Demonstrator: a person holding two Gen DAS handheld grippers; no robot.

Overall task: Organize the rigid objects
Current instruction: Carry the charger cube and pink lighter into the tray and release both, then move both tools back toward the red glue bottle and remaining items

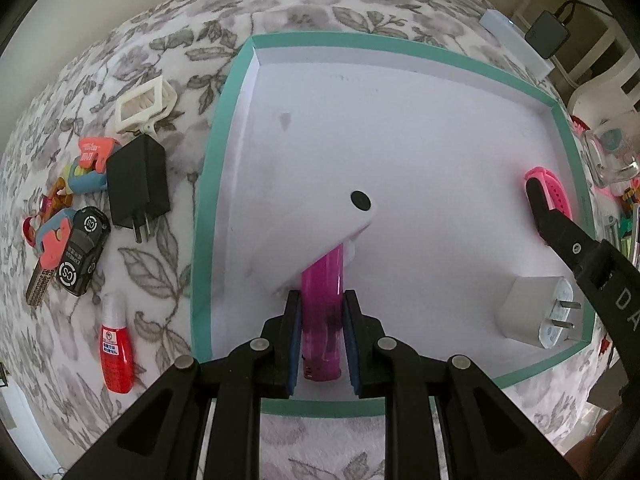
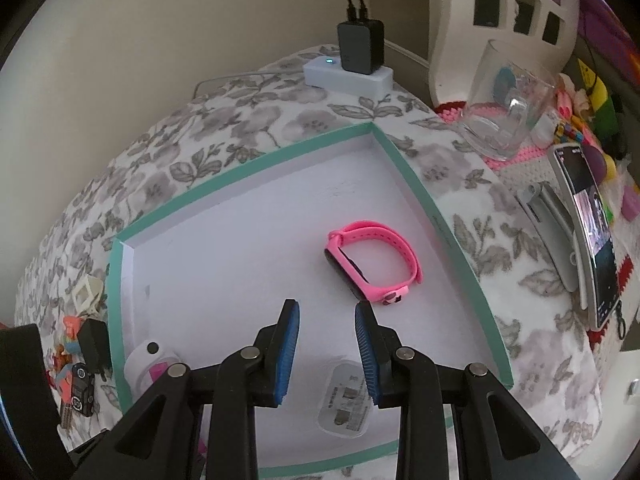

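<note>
The teal-rimmed tray point(image 1: 224, 128) holds a pink wristband point(image 2: 374, 260) and white plug point(image 1: 536, 312); left tongs point(image 1: 322, 320) grip a magenta-white gadget point(image 1: 320, 248), right tongs point(image 2: 326, 344) closed empty.

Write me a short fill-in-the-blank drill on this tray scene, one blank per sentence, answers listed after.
1. The left gripper is shut on a magenta and white ____-shaped gadget.
2. The pink silicone wristband lies ____ the shallow white tray with the teal rim.
3. The black wall charger lies ____ the tray, on the floral cloth.
4. Nothing sits between the fingers of the ____ gripper.

Answers: tube; inside; outside; right
</note>
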